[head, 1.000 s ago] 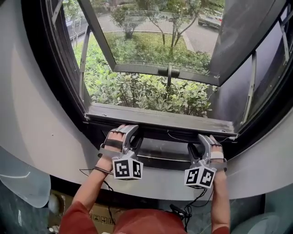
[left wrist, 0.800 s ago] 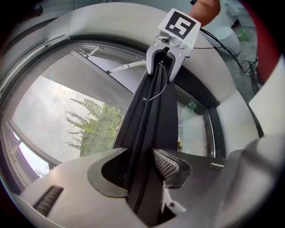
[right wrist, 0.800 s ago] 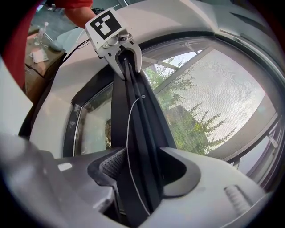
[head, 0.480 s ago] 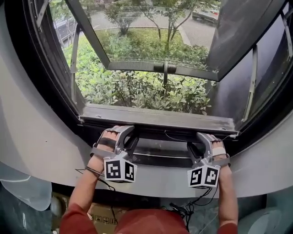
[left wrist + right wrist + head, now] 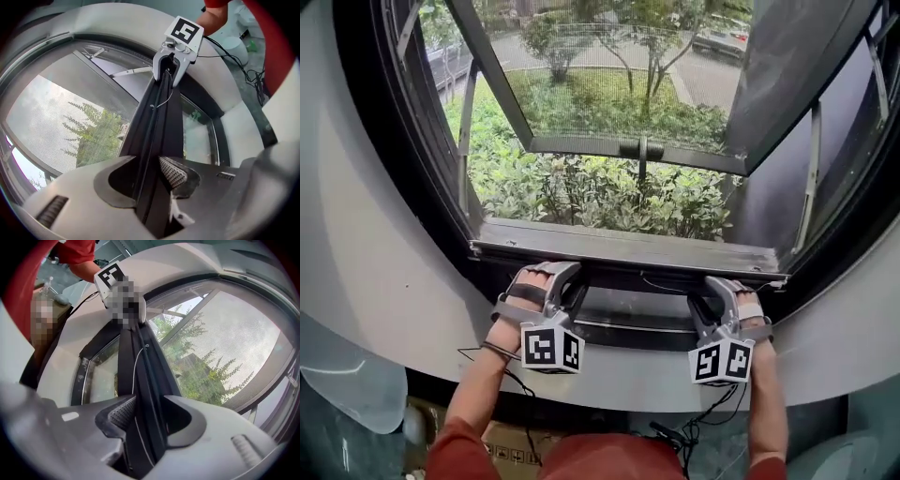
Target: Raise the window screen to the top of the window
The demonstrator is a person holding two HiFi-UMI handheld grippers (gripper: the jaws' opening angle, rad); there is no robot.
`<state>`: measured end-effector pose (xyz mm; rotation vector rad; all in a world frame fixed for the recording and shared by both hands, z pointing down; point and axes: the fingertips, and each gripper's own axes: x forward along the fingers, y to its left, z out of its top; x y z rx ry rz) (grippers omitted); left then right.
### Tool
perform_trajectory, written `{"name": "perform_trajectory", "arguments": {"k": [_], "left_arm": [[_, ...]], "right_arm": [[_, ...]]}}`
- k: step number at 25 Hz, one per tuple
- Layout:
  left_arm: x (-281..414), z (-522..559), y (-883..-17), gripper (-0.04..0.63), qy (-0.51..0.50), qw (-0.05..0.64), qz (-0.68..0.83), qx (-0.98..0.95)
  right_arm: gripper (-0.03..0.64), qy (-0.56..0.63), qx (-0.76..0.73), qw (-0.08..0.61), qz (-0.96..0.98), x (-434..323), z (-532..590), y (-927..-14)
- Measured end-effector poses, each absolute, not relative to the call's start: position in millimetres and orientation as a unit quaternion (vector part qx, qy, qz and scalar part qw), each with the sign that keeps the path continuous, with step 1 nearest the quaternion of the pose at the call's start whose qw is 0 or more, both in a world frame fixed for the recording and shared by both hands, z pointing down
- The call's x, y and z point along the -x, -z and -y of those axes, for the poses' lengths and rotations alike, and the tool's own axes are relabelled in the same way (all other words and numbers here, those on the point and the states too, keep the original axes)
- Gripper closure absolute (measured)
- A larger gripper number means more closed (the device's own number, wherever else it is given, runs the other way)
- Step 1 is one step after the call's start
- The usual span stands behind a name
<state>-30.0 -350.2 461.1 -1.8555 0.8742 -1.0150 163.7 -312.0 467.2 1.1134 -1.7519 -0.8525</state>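
Currently the left gripper (image 5: 567, 281) is clamping its two jaws on the dark window screen bar (image 5: 157, 122), having just been closing them. Its own view is showing the ribbed pad (image 5: 174, 172) lying against the bar's edge, with the bar filling the gap. Likewise the right gripper (image 5: 705, 298) is pinching the same bar farther along, its jaws having just been closing too, one on each face of the bar. Both grippers are pointing at the window, side by side and well apart. The left hand (image 5: 520, 305) and the right hand (image 5: 748, 314) are carrying them, and the marker cubes (image 5: 551, 349) are facing the head camera. A thin pale cord (image 5: 165, 96) is running along the bar between the grippers. The bar is sitting low, along the bottom of the window opening, just under the grey sill rail (image 5: 619, 246). Farther out, the open sash (image 5: 619, 142) is standing pushed outward, its panel looking like fine grey mesh. Green shrubs (image 5: 591, 192) are showing below it and trees are showing through it.
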Motion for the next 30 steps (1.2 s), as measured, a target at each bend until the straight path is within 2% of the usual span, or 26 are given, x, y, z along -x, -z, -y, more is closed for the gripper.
{"name": "perform_trajectory", "arguments": {"k": [6,10,14,19,30], "left_arm": [[30.5,350.6,-441.4,0.448,0.408,0.430,-0.357,0.721],[31.3,354.8,-415.7,0.513,0.394,0.461,-0.390,0.693],[31.4,359.3,-396.9,0.539,0.399,0.491,-0.415,0.654],[32.1,363.3,-369.8,0.549,0.390,0.510,-0.445,0.624],[30.7,366.5,-283.0,0.549,0.380,0.569,-0.473,0.555]], "right_arm": [[0.460,0.375,-0.456,0.432,0.682,-163.5,314.1,-442.9],[0.484,0.404,-0.471,0.420,0.662,-165.0,316.5,-421.4],[0.561,0.438,-0.486,0.427,0.624,-168.4,322.4,-399.3],[0.572,0.481,-0.499,0.449,0.564,-168.1,327.5,-374.5],[0.572,0.522,-0.531,0.440,0.503,-169.9,333.5,-286.8]]}}
